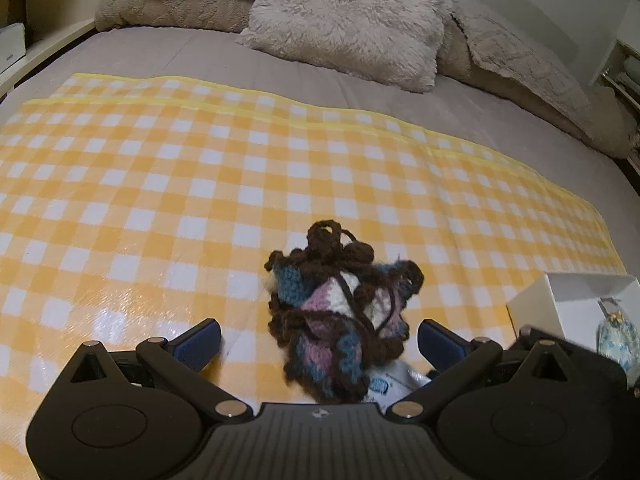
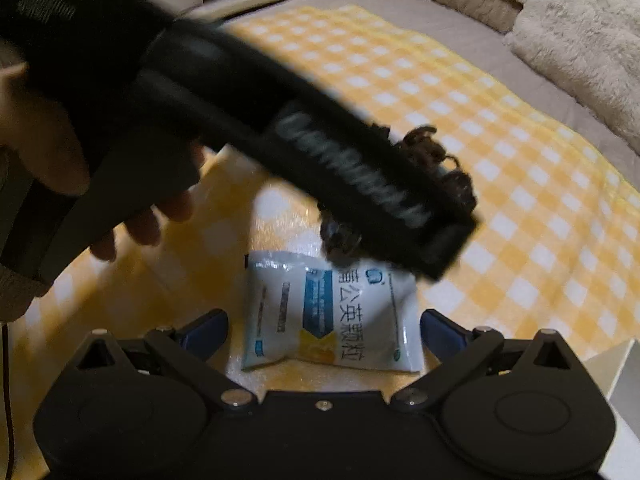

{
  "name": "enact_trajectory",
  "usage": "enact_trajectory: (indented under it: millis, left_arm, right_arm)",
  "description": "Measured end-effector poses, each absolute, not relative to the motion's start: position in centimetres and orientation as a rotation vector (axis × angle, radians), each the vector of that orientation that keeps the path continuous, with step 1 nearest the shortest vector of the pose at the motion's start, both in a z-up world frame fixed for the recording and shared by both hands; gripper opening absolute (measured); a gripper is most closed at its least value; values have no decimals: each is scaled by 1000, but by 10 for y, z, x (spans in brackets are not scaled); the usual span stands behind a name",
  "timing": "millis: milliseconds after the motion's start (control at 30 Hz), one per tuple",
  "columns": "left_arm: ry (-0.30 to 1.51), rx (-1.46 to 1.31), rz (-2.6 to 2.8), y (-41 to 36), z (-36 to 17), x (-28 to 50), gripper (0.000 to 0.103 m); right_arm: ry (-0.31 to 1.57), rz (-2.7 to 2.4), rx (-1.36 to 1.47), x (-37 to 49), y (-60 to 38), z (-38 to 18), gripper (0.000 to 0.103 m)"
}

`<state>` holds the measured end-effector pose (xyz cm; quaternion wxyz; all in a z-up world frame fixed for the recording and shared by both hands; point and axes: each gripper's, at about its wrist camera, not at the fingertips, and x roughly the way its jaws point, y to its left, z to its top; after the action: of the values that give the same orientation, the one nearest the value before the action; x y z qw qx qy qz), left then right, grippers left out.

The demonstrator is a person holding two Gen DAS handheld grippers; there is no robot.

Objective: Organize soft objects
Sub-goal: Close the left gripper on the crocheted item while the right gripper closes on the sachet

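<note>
**Crochet piece between spread left fingers, sachet ahead of the right**

Yellow-and-white checked cloth covers a grey bed, with a shaggy pillow and folded beige blankets lying far ahead of the left gripper.

That gripper's blue-padded fingers stand wide apart. A crocheted piece, brown-edged with blue, pink and white patches, sits bunched in the gap between them, touching neither pad as far as the view shows. Just behind it, close to the gripper body, a corner of the white sachet peeks out. To the gripper's right stands a white box, with a small blue-patterned pouch beside it.

The right gripper is likewise spread, holding nothing. A white-and-blue sachet lies flat on the cloth directly ahead, between its fingertips. Beyond the sachet, the left gripper crosses the view, blurred, held by a hand at upper left; brown crochet curls show around its far end.
</note>
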<state>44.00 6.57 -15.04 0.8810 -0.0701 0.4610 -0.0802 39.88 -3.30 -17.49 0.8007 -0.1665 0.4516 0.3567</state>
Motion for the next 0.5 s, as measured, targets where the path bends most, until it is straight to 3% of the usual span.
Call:
enact_trajectory:
  millis: [67,133,500]
  left_arm:
    - [955,-164,-156,65,-153,443,102]
    - [955,-172,-154,62,-155,445,96]
    - [1004,-74,-123,45,-154,443,49]
  right_arm:
    - [967,778,-334,399,-35,-174,98]
    - [959,780,-310,400,-40,-172,87]
    - [942,781,-352,382,-45,-167,71]
